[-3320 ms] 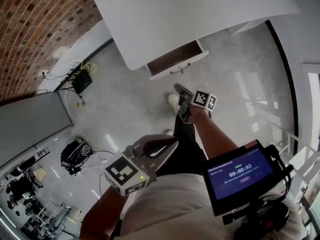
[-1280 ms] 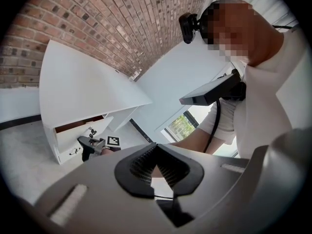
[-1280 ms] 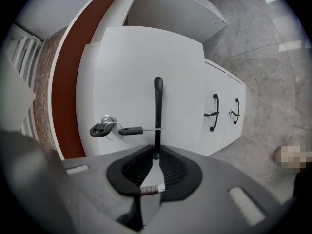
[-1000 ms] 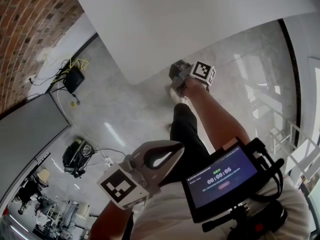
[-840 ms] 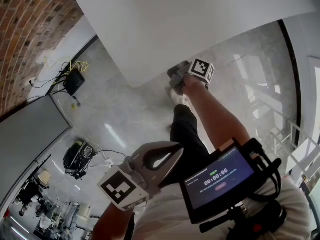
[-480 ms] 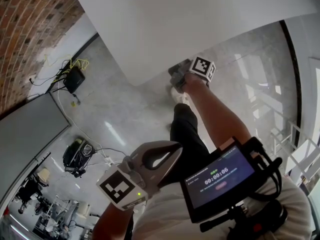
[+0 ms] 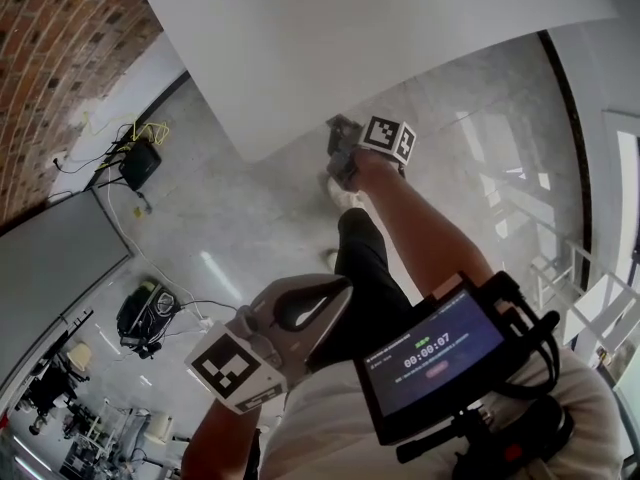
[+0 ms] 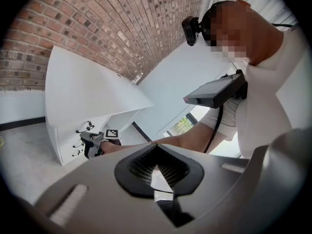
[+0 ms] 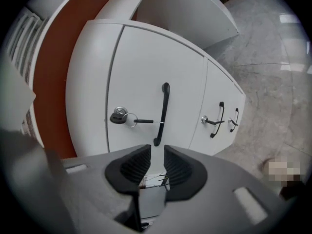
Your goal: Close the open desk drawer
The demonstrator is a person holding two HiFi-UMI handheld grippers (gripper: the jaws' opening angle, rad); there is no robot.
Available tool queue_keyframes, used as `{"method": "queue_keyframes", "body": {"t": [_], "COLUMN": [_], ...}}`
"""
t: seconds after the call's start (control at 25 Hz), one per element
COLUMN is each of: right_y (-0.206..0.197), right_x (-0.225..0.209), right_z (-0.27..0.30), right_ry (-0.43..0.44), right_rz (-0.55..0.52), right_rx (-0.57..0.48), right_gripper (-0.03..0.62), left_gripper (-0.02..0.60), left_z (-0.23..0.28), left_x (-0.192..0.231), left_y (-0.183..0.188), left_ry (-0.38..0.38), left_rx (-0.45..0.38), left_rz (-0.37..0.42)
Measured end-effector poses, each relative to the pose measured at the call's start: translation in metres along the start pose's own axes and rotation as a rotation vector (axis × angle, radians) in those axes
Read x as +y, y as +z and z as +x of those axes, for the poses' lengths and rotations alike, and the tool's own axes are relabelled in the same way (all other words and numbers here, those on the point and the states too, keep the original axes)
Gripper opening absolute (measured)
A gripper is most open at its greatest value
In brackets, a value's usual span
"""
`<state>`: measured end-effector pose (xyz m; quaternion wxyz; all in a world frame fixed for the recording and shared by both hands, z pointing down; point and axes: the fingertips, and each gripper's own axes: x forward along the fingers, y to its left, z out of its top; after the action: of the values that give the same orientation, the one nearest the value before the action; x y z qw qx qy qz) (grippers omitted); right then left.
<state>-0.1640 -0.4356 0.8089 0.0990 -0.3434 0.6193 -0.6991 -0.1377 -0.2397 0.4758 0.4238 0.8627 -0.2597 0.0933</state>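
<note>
The white desk top [image 7: 380,28] fills the top of the head view and hides the drawers beneath it. My right gripper [image 7: 338,138] is held out at the desk's edge. In the right gripper view its jaws [image 9: 157,152] stand a narrow gap apart with nothing between them, just in front of the top drawer front [image 9: 141,72]. That front has a black handle [image 9: 162,113] and a key in its lock [image 9: 121,116], and it looks level with the lower drawer fronts [image 9: 222,106]. My left gripper [image 7: 335,298] is shut and empty, held back near the person's waist.
A brick wall [image 7: 60,58] runs along the left, with cables and a black box [image 7: 138,163] on the floor below it. A grey panel [image 7: 50,258] and a black bag [image 7: 140,313] lie further left. The person's leg and shoe [image 7: 345,203] are below the desk edge. A screen [image 7: 430,353] hangs at the chest.
3.3 s ago the drawer stuck out from under the desk; now none shows past the desk top. My right gripper reached to the desk edge and drifted slightly left. The left gripper barely moved.
</note>
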Motion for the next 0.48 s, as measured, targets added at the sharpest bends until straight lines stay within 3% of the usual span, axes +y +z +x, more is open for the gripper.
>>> {"method": "queue_keyframes", "body": {"t": [0.24,0.48], "right_y": [-0.013,-0.037], "right_x": [0.022,0.059], "right_z": [-0.051,-0.105], "right_ry": [-0.017,-0.039], "right_rz": [-0.050,-0.193], "right_rx": [0.006,0.046], "right_gripper": [0.071,0.069], "left_gripper": [0.006,0.006], "left_z": [-0.016,-0.037], "left_x": [-0.044,-0.099], "left_y": [-0.002,-0.014], "left_ry": [-0.020,-0.043], "left_rx": [-0.033,-0.086], "left_rz": [0.046,0.103]}}
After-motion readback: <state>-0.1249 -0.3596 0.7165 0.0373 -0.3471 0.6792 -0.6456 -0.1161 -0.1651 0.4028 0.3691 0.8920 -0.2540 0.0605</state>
